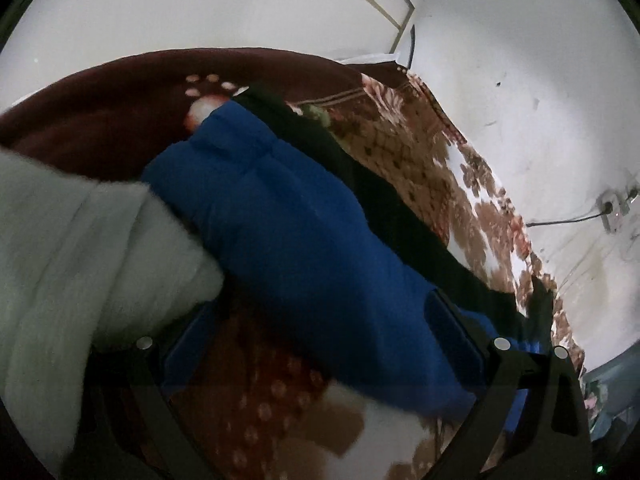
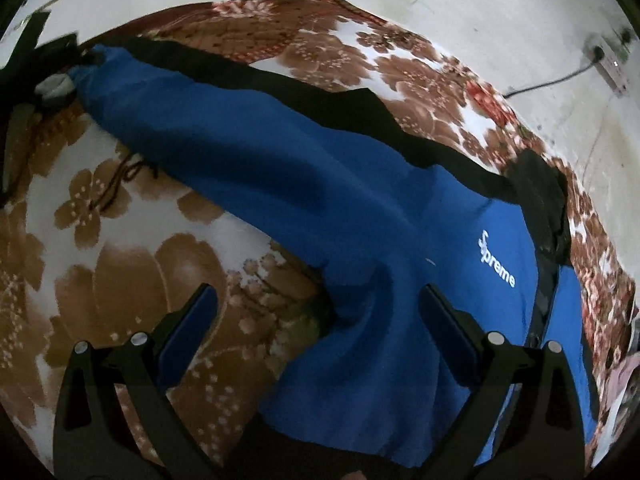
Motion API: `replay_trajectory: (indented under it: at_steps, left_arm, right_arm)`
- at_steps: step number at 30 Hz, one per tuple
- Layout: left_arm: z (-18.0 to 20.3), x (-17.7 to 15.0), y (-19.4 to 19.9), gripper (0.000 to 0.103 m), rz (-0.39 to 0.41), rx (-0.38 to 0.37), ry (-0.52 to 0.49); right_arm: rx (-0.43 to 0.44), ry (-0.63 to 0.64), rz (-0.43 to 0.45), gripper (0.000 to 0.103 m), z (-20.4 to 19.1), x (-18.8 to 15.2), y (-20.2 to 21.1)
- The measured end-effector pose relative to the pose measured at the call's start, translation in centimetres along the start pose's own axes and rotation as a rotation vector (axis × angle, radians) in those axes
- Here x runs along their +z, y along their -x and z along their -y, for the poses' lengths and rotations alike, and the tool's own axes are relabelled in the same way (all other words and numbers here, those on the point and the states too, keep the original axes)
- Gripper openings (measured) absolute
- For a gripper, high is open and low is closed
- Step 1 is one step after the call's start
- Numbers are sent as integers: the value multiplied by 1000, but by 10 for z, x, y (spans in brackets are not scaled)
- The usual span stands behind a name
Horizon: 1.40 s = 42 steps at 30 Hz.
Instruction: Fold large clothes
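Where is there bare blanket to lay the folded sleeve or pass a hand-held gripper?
Free: the floral blanket left of the blue padded jacket, and a strip between its black edge and the white wall. Crowded: under the right hand-held gripper, where the jacket bunches.

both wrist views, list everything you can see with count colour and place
blue and black puffy jacket: one, blue with a black strip along its far edge and white lettering, laid lengthwise across the blanket
brown and white floral plush blanket: one, covers the surface under the jacket
dark maroon blanket: one, at the far end, left wrist view
pale grey-green fuzzy fabric: one, left edge of the left wrist view, overlapping the jacket's end
white wall socket with black cable: one, on the wall beyond the blanket
left tool: black with blue pads, open, jacket between its fingers
right tool: black with blue pads, open, over a bunched fold of the jacket
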<state>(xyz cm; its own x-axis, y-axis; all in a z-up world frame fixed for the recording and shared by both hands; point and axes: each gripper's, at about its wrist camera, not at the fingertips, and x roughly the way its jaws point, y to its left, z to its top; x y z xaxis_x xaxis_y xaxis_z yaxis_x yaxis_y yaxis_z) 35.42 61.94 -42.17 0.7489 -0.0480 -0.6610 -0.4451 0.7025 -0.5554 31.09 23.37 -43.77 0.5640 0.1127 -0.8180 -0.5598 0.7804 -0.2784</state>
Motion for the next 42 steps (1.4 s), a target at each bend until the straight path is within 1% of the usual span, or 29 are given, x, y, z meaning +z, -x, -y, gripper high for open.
replay_trajectory:
  at_steps: [1, 3, 5, 6, 7, 8, 9, 10, 11, 13, 15, 19, 20, 23, 27, 29, 32, 33, 38, 40, 41, 42]
  left_arm:
    - [0, 3, -4, 97, -1, -3, -2]
    - [1, 10, -15, 97, -11, 14, -17]
    - [0, 16, -19, 97, -8, 11, -5]
    - [0, 19, -19, 95, -8, -1, 1]
    - [2, 22, -17, 67, -7, -15, 1]
    - [4, 26, -16, 48, -9, -4, -5]
    - [7, 30, -15, 23, -22, 16, -14]
    - [9, 33, -13, 23, -29, 8, -21]
    - [15, 35, -9, 22, -18, 3, -42]
    - [28, 40, 0, 9, -7, -10, -93]
    - [44, 45, 9, 7, 4, -29, -120]
    - [87, 56, 32, 6, 38, -72, -192]
    - [98, 58, 37, 6, 48, -79, -212]
    - [134, 67, 49, 6, 72, -100, -250]
    - [184, 78, 64, 5, 90, -156, -251]
    - [223, 78, 72, 5, 105, -182, -272]
    - [283, 69, 81, 5, 113, -236, -306]
    - [310, 63, 83, 5, 114, -256, -327]
    - [405, 24, 83, 5, 126, -318, -423]
    - [440, 10, 81, 5, 119, -348, -439]
    - [464, -2, 80, 5, 115, -366, -457]
    - [478, -8, 79, 5, 111, -374, -470]
  right_arm:
    - [2, 5, 0, 98, -2, 0, -3]
    - [1, 18, 1, 98, -5, 1, -9]
    - [5, 26, 6, 98, -8, 2, -14]
    - [6, 31, 7, 98, -10, 2, -17]
    - [9, 33, 8, 98, -11, 3, -19]
    - [13, 35, 9, 98, -12, 4, -22]
    - [11, 39, 8, 98, -13, 4, -24]
    - [12, 43, 2, 98, -15, 5, -28]
    - [15, 44, -2, 98, -16, 5, -30]
    - [23, 40, -4, 98, -18, 7, -35]
    - [37, 40, -7, 98, -21, 8, -37]
    - [57, 63, 8, 98, -31, 13, -37]
    - [50, 69, 1, 98, -34, 13, -38]
    - [61, 48, -62, 98, -37, 11, -53]
    - [85, 8, -72, 98, -34, 10, -61]
    - [104, -5, -91, 99, -34, 11, -66]
    - [138, -8, -116, 99, -30, 15, -69]
    - [148, -7, -120, 99, -28, 16, -69]
    - [203, -18, -134, 99, -15, 13, -59]
    - [215, -20, -145, 99, -13, 9, -56]
    - [212, -7, -144, 99, -13, 8, -55]
    - [210, 4, -137, 99, -13, 7, -53]
